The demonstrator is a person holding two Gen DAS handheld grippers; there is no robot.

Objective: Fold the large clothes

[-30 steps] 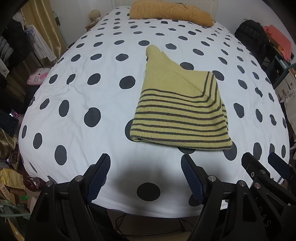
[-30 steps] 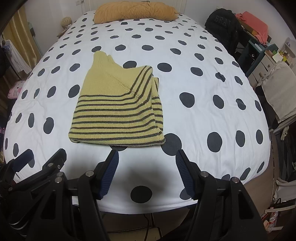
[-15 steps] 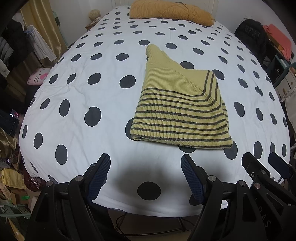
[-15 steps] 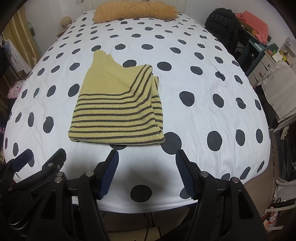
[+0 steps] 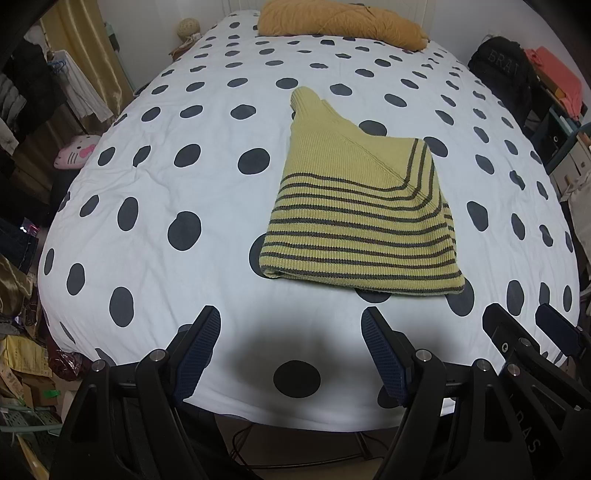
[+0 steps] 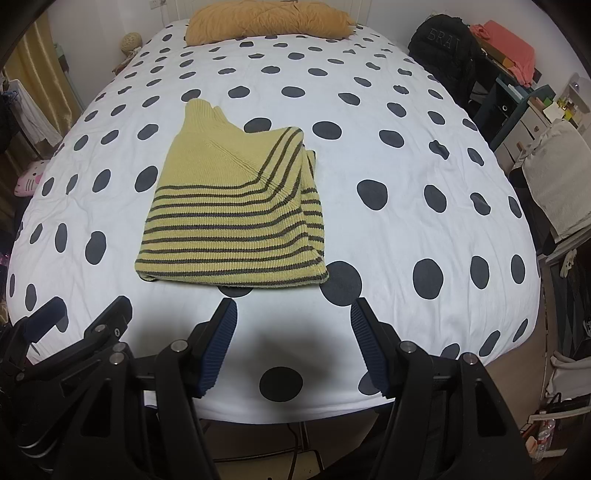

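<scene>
Here, one folded sweater (image 5: 354,221), two spread grippers (image 5: 290,321).

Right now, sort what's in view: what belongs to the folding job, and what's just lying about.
Job:
striped sweater, folded on the bed
left tool, open
right tool, open

Lying about:
orange pillow
black backpack
pink plush

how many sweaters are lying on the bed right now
1: a folded yellow striped sweater lies on the polka-dot bed, just ahead of both open grippers. Nothing else on the bed reads as a sweater.
</scene>
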